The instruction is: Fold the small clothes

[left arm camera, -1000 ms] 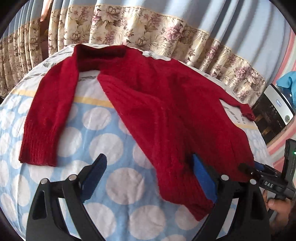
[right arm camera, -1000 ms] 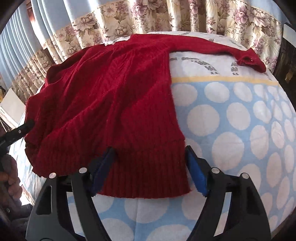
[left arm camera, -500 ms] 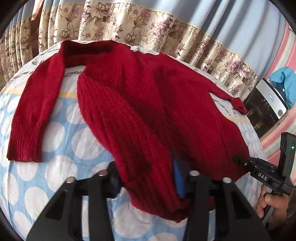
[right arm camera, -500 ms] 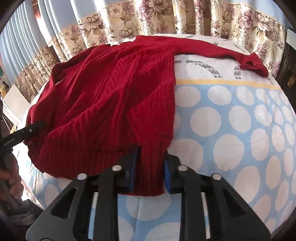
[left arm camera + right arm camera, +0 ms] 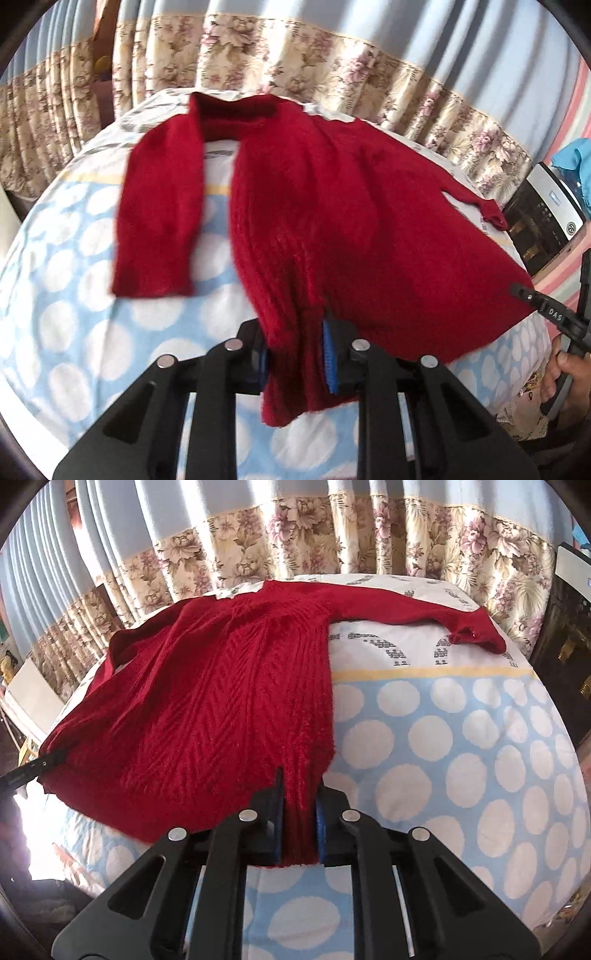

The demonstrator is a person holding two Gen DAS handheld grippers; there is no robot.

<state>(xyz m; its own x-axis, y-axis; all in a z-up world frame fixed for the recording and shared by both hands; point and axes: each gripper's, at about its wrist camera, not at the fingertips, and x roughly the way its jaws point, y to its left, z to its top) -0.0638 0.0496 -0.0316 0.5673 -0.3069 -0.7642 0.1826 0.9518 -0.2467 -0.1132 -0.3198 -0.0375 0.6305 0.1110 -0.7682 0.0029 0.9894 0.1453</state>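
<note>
Floral-bordered blue curtains point(image 5: 295, 535) close off the far side of the room, and in front of them a bed carries a blue blanket point(image 5: 461, 757) with white dots. A dark appliance point(image 5: 543, 225) stands off the right edge.

The red knitted sweater point(image 5: 221, 701) lies face-flat on the blanket, collar toward the curtains, hem toward me. One sleeve point(image 5: 159, 221) runs down the left side; the other sleeve point(image 5: 424, 609) stretches out to the right, its cuff near the blanket's printed end.

My left gripper point(image 5: 295, 354) is closed on the ribbed hem at the sweater's left corner, its fingers point(image 5: 330, 354) pressed against bunched wool. My right gripper point(image 5: 300, 830) is likewise clamped on the hem at the right corner, knit squeezed into a narrow column between the pads.

Judgement: I hold both bottom corners so the hem can travel as one straight edge up toward the collar. The hem appears lifted slightly off the blanket. The outspread sleeves are not yet tucked and may skew the fold.
</note>
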